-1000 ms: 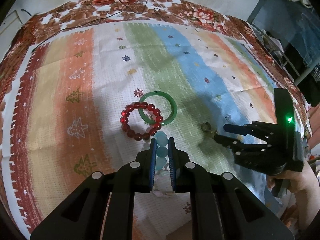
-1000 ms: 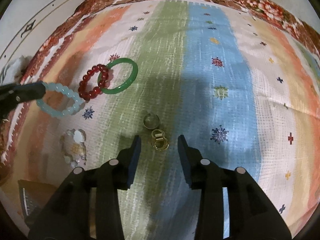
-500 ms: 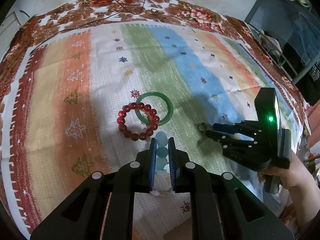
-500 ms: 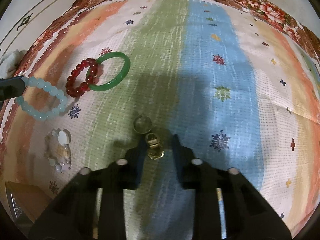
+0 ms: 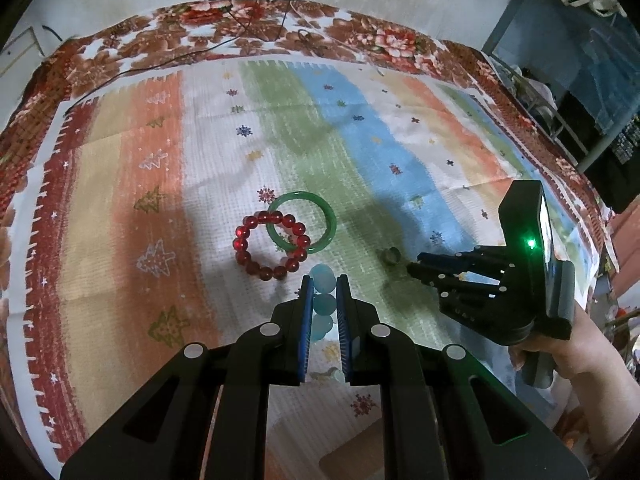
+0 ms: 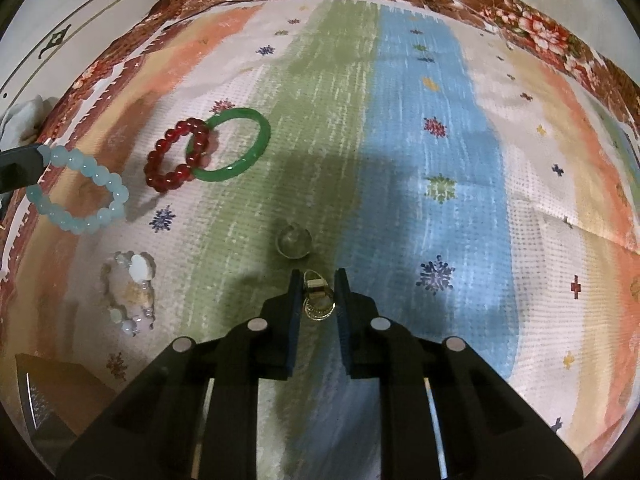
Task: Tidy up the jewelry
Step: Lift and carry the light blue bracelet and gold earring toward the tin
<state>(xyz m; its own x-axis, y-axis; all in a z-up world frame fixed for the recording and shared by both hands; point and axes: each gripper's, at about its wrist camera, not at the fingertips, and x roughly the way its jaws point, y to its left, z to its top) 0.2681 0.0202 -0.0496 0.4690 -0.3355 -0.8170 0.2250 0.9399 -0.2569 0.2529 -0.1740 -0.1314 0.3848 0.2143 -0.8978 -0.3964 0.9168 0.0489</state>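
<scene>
Nearest in the left wrist view, the left gripper (image 5: 324,284) is seen clamped on the pale blue bead bracelet (image 5: 322,292), whose beads are pinched between the blue pads; in the right wrist view the rest of that bracelet (image 6: 80,192) is shown as an open loop hanging from the dark fingertip at the left edge. In the right wrist view the jaws of the right gripper (image 6: 318,286) have just been closing and are now drawn in around the gold rings (image 6: 318,300), which lie between the pads on the green stripe of the striped cloth (image 6: 440,80); whether the pads already press on them cannot be told. Just beyond the fingertips a small clear round piece (image 6: 293,242) is seen on the cloth. To the left, a pale shell-and-bead bracelet (image 6: 132,292) lies apart from the others. Farther out, the red bead bracelet (image 5: 272,246) is laid overlapping the green bangle (image 5: 302,222), the two touching. The right gripper is held by a hand (image 5: 560,360) at the right of the left wrist view
</scene>
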